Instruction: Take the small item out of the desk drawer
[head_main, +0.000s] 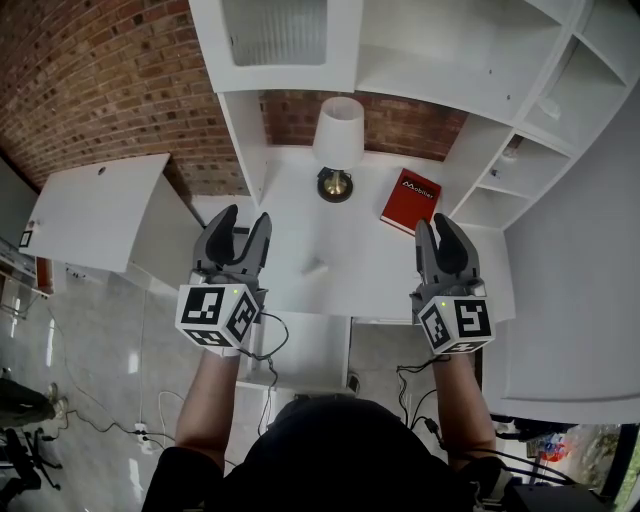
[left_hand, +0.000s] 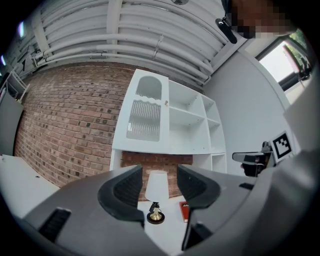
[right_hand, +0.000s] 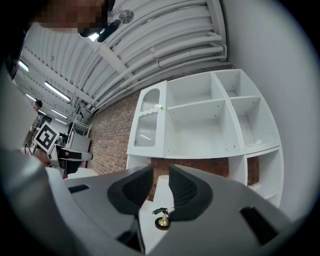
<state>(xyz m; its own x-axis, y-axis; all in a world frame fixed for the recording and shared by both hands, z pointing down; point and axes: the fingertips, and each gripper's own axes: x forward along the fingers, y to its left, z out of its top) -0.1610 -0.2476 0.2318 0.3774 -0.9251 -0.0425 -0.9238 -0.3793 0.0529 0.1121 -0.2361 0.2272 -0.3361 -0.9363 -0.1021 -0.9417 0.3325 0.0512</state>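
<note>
A smooth white desk (head_main: 390, 262) stands against a rough red brick wall (head_main: 100, 80), under a glossy white shelf unit (head_main: 470, 60) whose one door is ribbed frosted glass (head_main: 275, 30). On the desk are a lamp (head_main: 338, 128) with a tapered white shade and a round brass foot, and a flat red book (head_main: 410, 200) lying to its right. A small pale item (head_main: 315, 267) lies on the bare desktop just nearer than the lamp, well apart from both grippers; it is too small to tell what it is, and no drawer can be made out for certain. Only the head view shows that item, the whole book and the person's bare forearms. The gripper views instead take in the ceiling of white pipes (left_hand: 125, 45), and each catches the other gripper's square marker at its edge. The left gripper (head_main: 245, 215) hangs over the desk's near left edge with its ridged grey jaws wide apart, with only air between them. The right gripper (head_main: 435, 222), near the right edge, has a narrower gap and grips nothing either; the lamp merely shows far beyond.
</note>
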